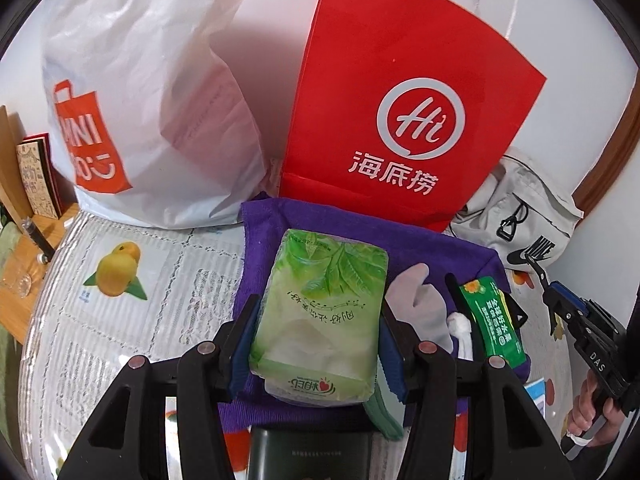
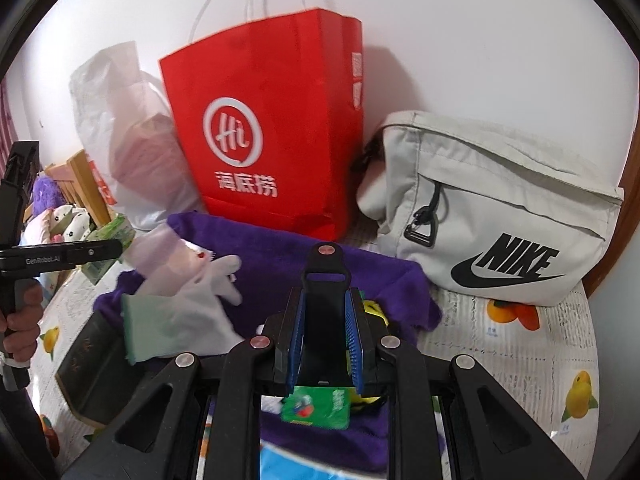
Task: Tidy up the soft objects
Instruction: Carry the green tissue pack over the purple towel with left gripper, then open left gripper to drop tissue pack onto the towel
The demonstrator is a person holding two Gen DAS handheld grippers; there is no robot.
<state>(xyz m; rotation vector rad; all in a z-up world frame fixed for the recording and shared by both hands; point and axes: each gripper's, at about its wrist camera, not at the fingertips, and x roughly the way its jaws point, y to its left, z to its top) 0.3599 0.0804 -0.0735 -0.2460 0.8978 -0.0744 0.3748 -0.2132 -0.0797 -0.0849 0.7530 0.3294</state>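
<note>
Left gripper clamps green tissue pack; only right view shows right gripper gripping black strap

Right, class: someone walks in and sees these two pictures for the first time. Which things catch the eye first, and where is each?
The big red paper bag stands upright against the white wall at the back. Beside it sit a white plastic bag on one side and a pale grey cloth bag on the other. Up front, the left tongs clamp a green pack of tissues above a purple towel.
</note>
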